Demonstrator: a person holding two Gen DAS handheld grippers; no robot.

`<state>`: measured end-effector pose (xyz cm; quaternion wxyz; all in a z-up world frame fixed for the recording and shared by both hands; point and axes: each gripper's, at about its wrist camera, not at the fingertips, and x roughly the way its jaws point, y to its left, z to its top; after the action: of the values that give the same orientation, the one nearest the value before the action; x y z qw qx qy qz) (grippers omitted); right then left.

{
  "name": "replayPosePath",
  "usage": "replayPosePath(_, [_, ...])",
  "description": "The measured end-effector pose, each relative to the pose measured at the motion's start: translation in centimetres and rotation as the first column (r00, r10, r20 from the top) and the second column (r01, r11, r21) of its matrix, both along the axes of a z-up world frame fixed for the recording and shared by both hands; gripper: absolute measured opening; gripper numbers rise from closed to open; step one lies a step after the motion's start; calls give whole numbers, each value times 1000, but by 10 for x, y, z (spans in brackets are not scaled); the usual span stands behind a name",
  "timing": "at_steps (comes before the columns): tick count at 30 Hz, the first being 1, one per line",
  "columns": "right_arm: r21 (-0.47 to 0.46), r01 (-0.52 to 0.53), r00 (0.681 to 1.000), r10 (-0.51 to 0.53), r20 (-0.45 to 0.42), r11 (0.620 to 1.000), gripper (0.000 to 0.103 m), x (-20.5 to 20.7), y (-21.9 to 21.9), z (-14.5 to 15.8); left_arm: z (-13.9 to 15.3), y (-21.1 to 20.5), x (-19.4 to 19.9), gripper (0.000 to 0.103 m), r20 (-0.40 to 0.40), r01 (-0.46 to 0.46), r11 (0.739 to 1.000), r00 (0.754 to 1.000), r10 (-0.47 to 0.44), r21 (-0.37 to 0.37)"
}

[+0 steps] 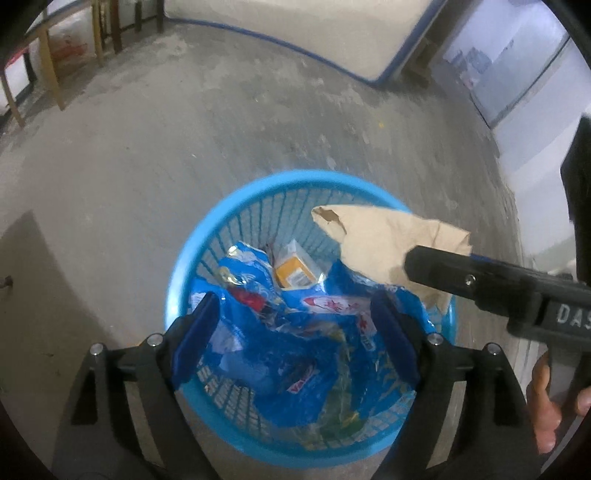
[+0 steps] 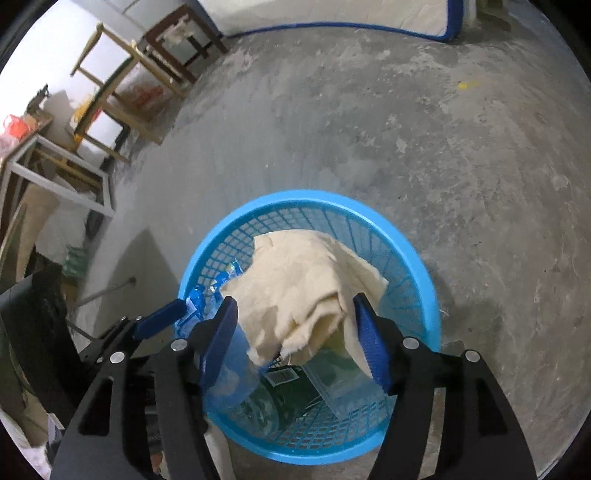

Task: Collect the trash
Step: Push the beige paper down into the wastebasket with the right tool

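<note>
Bare, stained concrete floor (image 2: 369, 129) fills both views, and on it stands a round blue plastic mesh wastebasket (image 1: 192, 236), directly below both grippers. Nearest the left wrist camera, the left gripper (image 1: 295, 332) hangs over the basket's mouth with its blue pads spread wide; the crumpled blue plastic wrapper (image 1: 280, 354) lies between and under them inside the basket, with neither pad pressing on it. Just beyond that wrapper a small yellow carton (image 1: 295, 271) lies deeper in the basket. From the right edge of this view the right gripper (image 2: 295, 328) reaches in over the rim, with part of a person's hand (image 1: 546, 398) behind it. In its own camera its jaws stand well apart, and crumpled brown paper (image 2: 306, 291) lies in the gap, draped over the basket's contents; the paper's edges lie right at both pads, but whether they touch is hard to tell, and nothing is clamped. Beneath the paper, clear and green packaging (image 2: 325, 376) shows at the basket's bottom. Farther off, wooden stools (image 2: 122, 96) and a metal frame (image 2: 55, 173) stand by the wall at the left, and a white mattress with blue piping (image 2: 332, 18) lies at the far edge of the floor.
</note>
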<state>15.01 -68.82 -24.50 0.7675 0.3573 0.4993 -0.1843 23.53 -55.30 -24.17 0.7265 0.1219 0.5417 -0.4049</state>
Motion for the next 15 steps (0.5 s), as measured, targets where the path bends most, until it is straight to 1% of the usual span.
replayPosePath(3, [4, 40, 997, -40, 60, 999, 63, -15, -3, 12, 24, 7, -10, 80, 26, 2, 999, 1000, -1, -34])
replayPosePath(4, [10, 53, 994, -54, 93, 999, 63, -21, -4, 17, 32, 9, -14, 81, 35, 8, 999, 999, -7, -44])
replayPosePath(6, [16, 67, 989, -69, 131, 998, 63, -28, -6, 24, 53, 11, -27, 81, 65, 38, 997, 997, -33, -69])
replayPosePath(8, [13, 79, 987, -80, 137, 997, 62, -32, -8, 28, 69, 14, -40, 82, 91, 69, 993, 994, -61, -91])
replayPosePath(9, [12, 87, 986, -88, 140, 996, 56, -34, -9, 30, 79, 17, -48, 83, 105, 88, 991, 992, -77, -104])
replayPosePath(10, [16, 91, 985, -92, 144, 996, 47, -35, -9, 30, 92, 23, -58, 83, 122, 113, 986, 988, -98, -123])
replayPosePath(11, [26, 93, 985, -96, 145, 995, 44, -35, -10, 29, 104, 29, -67, 83, 138, 132, 982, 984, -113, -137])
replayPosePath(13, [38, 102, 985, -106, 133, 994, 30, -33, -11, 26, 125, 41, -83, 83, 158, 164, 975, 978, -139, -152])
replayPosePath(15, [31, 96, 989, -99, 110, 995, 22, -26, -12, 20, 150, 55, -97, 83, 149, 194, 964, 975, -168, -182])
